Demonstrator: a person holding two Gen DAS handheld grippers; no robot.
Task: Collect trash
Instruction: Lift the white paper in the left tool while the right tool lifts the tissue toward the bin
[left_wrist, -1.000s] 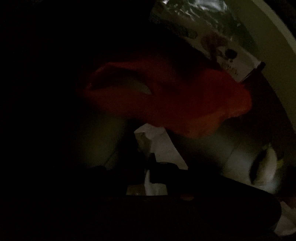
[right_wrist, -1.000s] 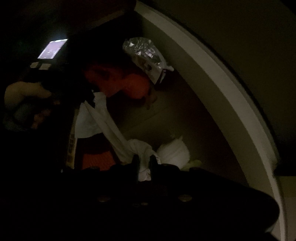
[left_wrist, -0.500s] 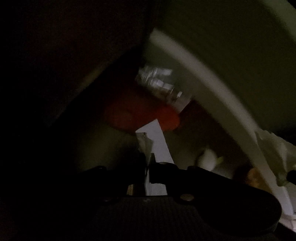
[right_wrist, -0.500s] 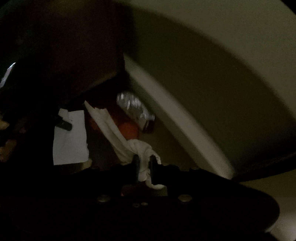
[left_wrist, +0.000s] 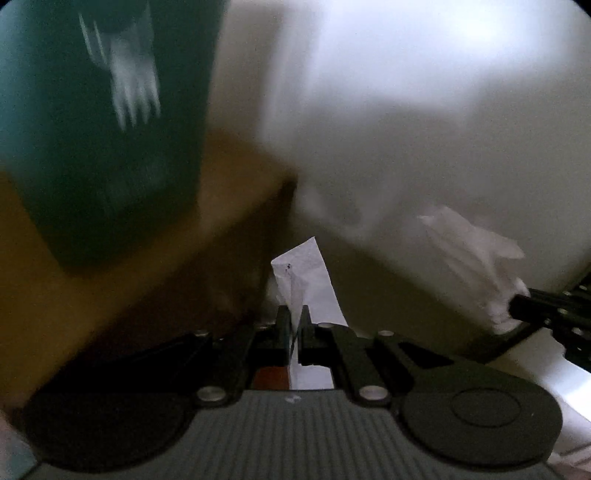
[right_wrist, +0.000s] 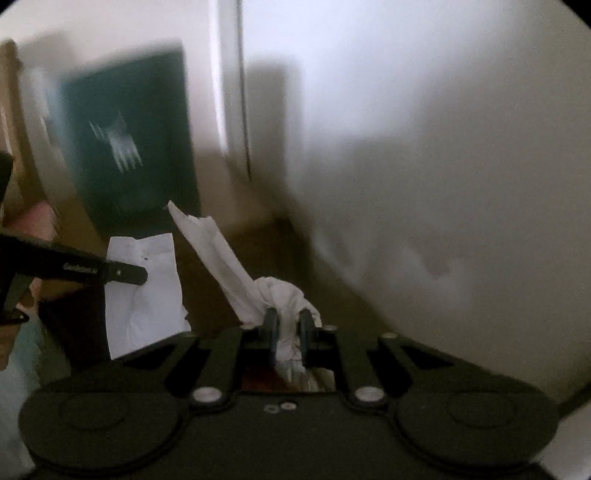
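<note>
My left gripper (left_wrist: 294, 314) is shut on a flat white sheet of paper (left_wrist: 306, 277) that sticks up between its fingers. The same sheet (right_wrist: 144, 288) and the left gripper's tip (right_wrist: 142, 275) show at the left of the right wrist view. My right gripper (right_wrist: 287, 319) is shut on a crumpled white tissue (right_wrist: 236, 273) with a long tail pointing up and left. That tissue (left_wrist: 476, 258) and the right gripper (left_wrist: 517, 306) show at the right of the left wrist view. Both views are blurred by motion.
A dark green box with a white logo (left_wrist: 107, 125) stands on a brown surface (left_wrist: 236, 192) at the left; it also shows in the right wrist view (right_wrist: 129, 147). A pale wall (right_wrist: 443, 147) fills the right side.
Both grippers have lifted out of the dark bin with the red bag and foil wrapper into brighter light, still holding the paper and the tissue. The bin is out of view now.
</note>
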